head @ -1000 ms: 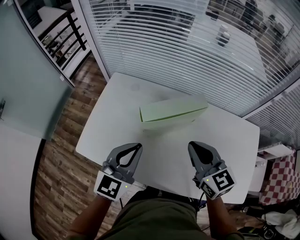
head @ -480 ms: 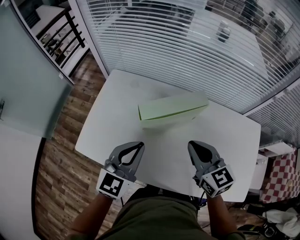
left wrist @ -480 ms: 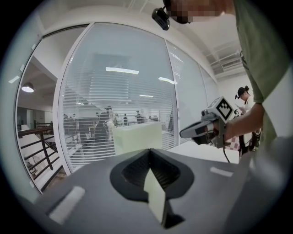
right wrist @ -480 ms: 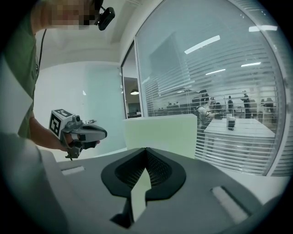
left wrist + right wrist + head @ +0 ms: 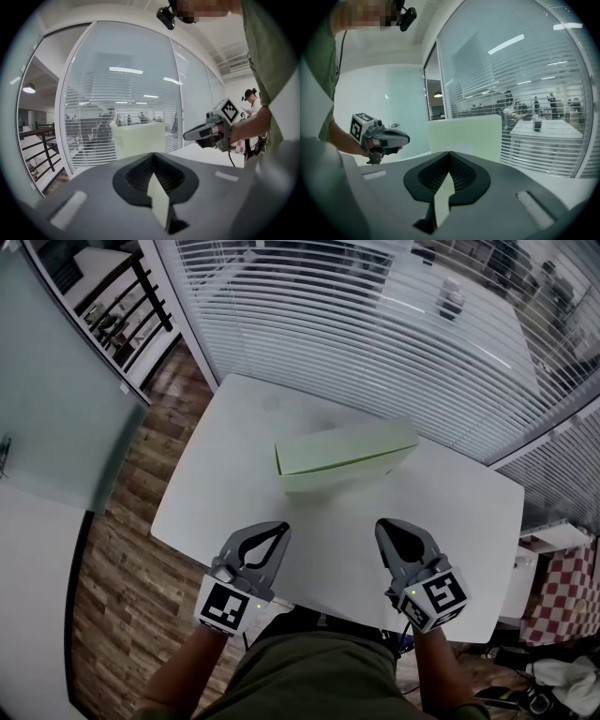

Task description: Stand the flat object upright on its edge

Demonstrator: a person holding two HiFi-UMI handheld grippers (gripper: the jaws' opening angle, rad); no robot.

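Well inside table (image 5: 230, 460) edges — green box (image 5: 345, 457) upright.

Head view: overhead, facing steeply down onto the white surface (image 5: 225, 456). Both gripper views: low, near level, facing the blinds (image 5: 375, 334) (sharing the green box (image 5: 139, 139), seen close ahead).

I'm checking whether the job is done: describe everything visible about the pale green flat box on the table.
The pale green flat box is a plain, matte rectangular slab, cardboard by its look, wider than tall. It stands upright on a long edge near the middle of the white table. Only the table touches it; the shut left gripper and right gripper sit short of it.
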